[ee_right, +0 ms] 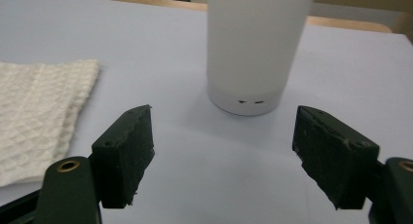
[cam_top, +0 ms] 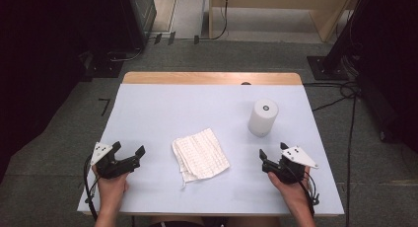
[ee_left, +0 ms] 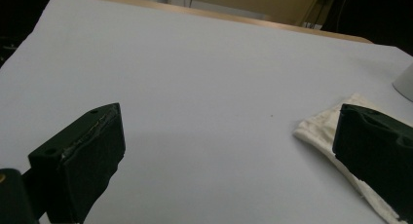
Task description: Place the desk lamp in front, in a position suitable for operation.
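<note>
Right gripper view: white cylinder just beyond the open right hand-held gripper.

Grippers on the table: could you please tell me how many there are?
2. The left gripper is held near the table's front left, beside the folded cloth; the right gripper is at front right, before the white cylinder.

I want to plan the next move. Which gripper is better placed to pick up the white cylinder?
Probably the right gripper. It sits just below the white cylinder, and its open jaws face it directly. The left gripper is beyond the folded cloth, much farther off.
</note>
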### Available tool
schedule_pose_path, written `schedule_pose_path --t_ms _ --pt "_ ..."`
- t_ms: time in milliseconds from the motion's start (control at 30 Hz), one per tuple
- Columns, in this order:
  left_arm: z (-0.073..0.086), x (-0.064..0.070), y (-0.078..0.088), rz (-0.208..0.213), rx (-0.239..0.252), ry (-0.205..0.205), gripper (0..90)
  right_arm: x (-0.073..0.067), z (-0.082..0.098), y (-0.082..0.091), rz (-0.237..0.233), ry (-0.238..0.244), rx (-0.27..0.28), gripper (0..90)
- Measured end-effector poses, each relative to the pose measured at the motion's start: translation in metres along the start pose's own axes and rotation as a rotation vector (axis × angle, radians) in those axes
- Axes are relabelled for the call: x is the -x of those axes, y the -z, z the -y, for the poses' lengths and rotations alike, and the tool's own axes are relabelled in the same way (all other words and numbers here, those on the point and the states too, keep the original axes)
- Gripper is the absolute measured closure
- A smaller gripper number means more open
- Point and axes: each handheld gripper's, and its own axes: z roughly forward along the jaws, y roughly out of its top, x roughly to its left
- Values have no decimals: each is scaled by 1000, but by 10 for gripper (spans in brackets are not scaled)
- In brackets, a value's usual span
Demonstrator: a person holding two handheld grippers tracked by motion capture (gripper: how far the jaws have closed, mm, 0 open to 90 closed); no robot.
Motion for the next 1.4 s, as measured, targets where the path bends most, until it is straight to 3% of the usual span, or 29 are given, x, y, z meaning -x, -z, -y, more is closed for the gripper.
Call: schedule_pose_path --t_ms 100,133,167,200,233,367,500,600,733,900,933,1033,1167,1200,1267,1400 --pt "-1 4 -3 -33 13 -44 0 -8 -1 -4 -16 2 -5 237" --pt "2 4 -4 -30 22 -44 0 -17 0 -9 -30 12 -7 235" --pt "6 3 -5 -25 24 -40 0 -17 0 -9 -30 12 -7 235" --pt "7 4 -9 -23 4 -46 0 -26 0 -12 -48 22 -14 235" --pt "7 4 -9 -23 4 -46 0 -26 0 -12 -48 22 -14 235" --pt "9 8 -8 -6 -10 -84 0 -42 2 -23 -89 29 -35 237" --pt "10 6 -7 4 3 -63 0 -66 1 -33 -127 60 -51 259" --pt "10 4 -7 13 6 -41 0 -73 -1 -36 -135 53 -54 279" --pt "10 -1 -7 38 8 0 0 -84 -2 -44 -184 29 -62 318" --pt "10 0 -8 36 -2 -7 0 -90 -2 -54 -216 26 -117 312" --pt "10 1 -8 34 -6 -12 0 -93 -1 -59 -209 34 -145 340" --pt "10 2 -9 32 -10 -21 0 -95 -1 -64 -207 37 -153 362" --pt "10 2 -8 38 -7 -13 0 -96 -4 -78 -243 22 -216 419" --pt "10 2 -8 40 -7 -14 0 -97 -4 -81 -267 31 -225 464" --pt "10 2 -8 41 -7 -15 0 -99 -4 -83 -270 43 -231 472" --pt "10 3 -8 41 -11 -24 0 -109 -1 -88 -256 111 -278 494"
